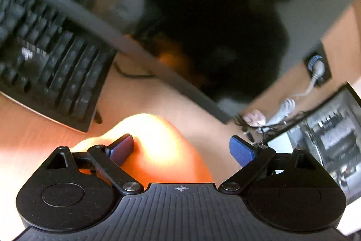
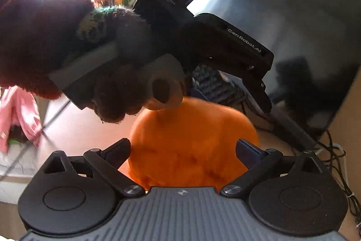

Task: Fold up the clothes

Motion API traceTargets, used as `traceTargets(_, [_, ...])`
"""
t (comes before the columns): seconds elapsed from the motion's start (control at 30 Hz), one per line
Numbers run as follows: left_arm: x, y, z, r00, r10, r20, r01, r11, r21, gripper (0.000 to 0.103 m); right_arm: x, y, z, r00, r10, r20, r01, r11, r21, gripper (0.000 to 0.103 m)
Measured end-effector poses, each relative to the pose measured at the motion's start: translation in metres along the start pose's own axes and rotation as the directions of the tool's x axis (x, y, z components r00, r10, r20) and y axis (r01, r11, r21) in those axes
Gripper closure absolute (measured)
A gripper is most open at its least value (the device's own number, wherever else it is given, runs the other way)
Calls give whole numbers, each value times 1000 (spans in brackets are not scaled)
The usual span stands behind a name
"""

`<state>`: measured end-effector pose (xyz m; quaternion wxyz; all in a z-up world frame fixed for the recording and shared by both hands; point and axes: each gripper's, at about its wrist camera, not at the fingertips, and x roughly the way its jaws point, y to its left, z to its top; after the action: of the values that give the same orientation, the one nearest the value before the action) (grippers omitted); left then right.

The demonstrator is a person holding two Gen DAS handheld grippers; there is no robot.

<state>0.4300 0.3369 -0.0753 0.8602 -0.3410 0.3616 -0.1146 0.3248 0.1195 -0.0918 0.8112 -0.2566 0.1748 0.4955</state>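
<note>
The left gripper [image 1: 181, 148] is spread wide over a bright orange garment [image 1: 158, 150], unclamped. The right gripper [image 2: 182, 150] is likewise spread, the rounded orange garment [image 2: 194, 134] seen between and beyond its fingers. A keyboard [image 1: 45, 64] lies beyond, left.

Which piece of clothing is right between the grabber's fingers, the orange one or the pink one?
The orange garment. It bulges up between the open right gripper. The pink garment hangs far off at the left edge of that view.
</note>
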Motion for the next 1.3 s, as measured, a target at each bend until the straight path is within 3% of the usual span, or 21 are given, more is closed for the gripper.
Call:
traceTargets(0.17, [18,28,4,999,3,-50,-6,999,-54,8,32,-11,1,993,74,-92,-65,993,95,3])
traceTargets(0.37, [24,13,5,996,52,-68,-47,997,62,8,46,9,-10,991,-23,-129,18,999,-38,0])
traceTargets(0.5, [-12,-2,8,1000,13,-7,-13,996,88,8,8,-20,11,993,77,-85,-63,987,150,0])
traceTargets(0.63, [-70,-9,-13,998,-17,60,13,998,68,5,-34,-64,13,998,63,-2,-57,921,386,0])
traceTargets(0.73, [-101,-7,-33,997,-22,80,20,999,32,4,-32,-81,-2,998,-36,-57,61,854,516,0])
traceTargets(0.83, [-116,5,-48,997,-43,62,44,999,-17,4,-15,-79,-22,989,-38,-143,120,768,629,0])
traceTargets(0.93, [-113,14,-58,999,-45,23,45,999,-18,4,21,-53,-19,977,-55,-205,172,773,610,0])
traceTargets(1.03, [-106,21,-55,1000,21,-17,-21,1000,-3,4,32,-32,-6,970,-99,-221,216,768,603,0])
traceTargets(1.1, [-105,25,-53,998,53,-19,-53,998,20,4,21,-22,-2,959,-162,-233,269,774,572,0])
traceTargets(1.2, [-115,27,-52,999,37,-14,-36,997,68,4,8,-10,2,935,-270,-230,353,772,529,0])
traceTargets(1.3, [-124,21,-58,998,61,-7,-58,983,172,4,-15,-7,6,921,-338,-193,387,752,533,0])
